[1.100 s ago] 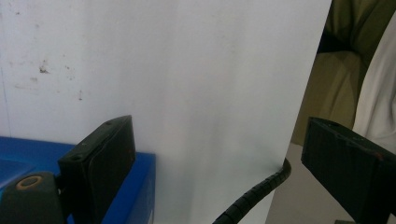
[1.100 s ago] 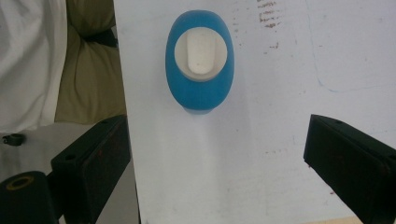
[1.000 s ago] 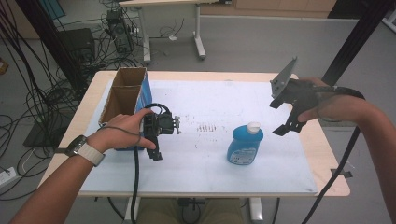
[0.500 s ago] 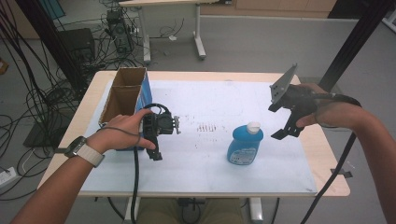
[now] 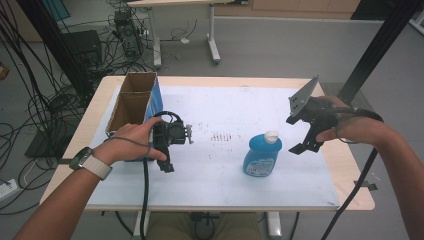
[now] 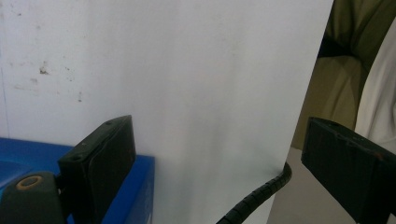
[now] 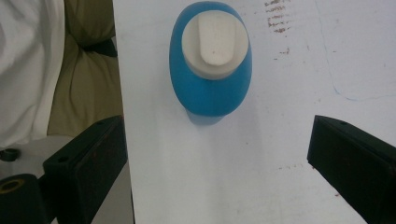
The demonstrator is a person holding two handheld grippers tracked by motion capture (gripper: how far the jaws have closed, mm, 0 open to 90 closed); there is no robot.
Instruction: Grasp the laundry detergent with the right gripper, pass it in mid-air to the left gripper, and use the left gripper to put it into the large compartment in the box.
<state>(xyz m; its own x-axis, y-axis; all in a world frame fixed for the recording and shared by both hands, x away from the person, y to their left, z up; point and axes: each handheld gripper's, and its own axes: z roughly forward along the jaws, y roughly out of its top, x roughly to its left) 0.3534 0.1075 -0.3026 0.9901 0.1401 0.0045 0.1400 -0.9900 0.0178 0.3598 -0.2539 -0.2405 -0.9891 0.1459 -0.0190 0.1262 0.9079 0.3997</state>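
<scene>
Upright on the white counter [image 5: 300,180]: blue bottle [image 5: 262,156] with white cap, just past centre toward 4 o'clock. Hovering at its 2 o'clock, right tool [image 5: 301,135], jaws wide apart, gripping nothing, bottle seen from above between them. Resting at 9 o'clock beside the cardboard box [image 5: 131,102], left tool [image 5: 167,159], likewise spread and empty.

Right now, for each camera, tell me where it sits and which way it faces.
High view: above the person's side, looking forward and down on the table; both forearms, left gripper, right gripper.
Left gripper view: rides the left gripper, facing the white mat by the blue box; its open jaws, its cable.
Right gripper view: rides the right gripper, looking down on the blue bottle; its open jaws.
Shared: the high and right gripper views both show the bottle.
</scene>
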